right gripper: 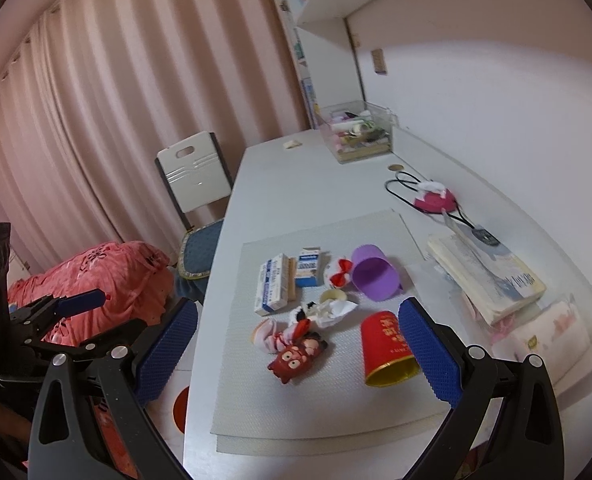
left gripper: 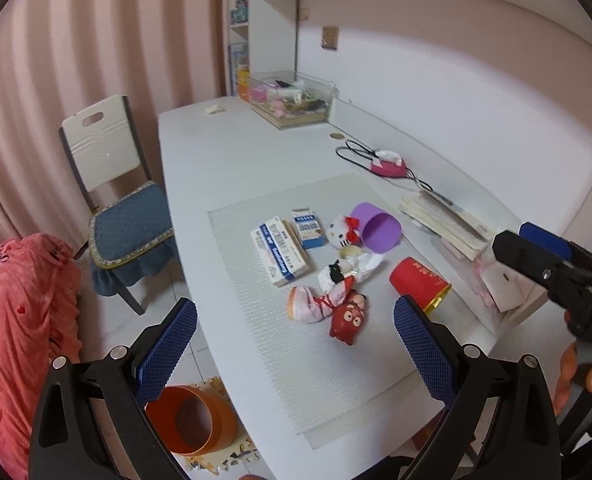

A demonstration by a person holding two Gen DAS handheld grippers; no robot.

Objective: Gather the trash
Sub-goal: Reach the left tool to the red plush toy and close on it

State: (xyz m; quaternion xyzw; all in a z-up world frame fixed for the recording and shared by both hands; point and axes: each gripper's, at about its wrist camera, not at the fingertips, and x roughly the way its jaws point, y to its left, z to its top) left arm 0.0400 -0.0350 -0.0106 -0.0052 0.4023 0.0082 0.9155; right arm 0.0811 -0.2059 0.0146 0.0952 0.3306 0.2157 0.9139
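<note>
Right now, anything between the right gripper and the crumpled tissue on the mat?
Partly. The right gripper, open, hangs above the near mat edge. The red devil toy and a pink-white pouch lie just in front of the crumpled tissue; from above, nothing covers it.

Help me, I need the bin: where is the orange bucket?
In the left wrist view, the round orange plastic bucket sits on the floor, left of the white desk, below its near corner.

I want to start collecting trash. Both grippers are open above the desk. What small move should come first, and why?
Probably lower the right gripper toward the crumpled paper on the mat. It looks like trash, lies close ahead, and the gripper holds nothing. The orange bin stands on the floor.
</note>
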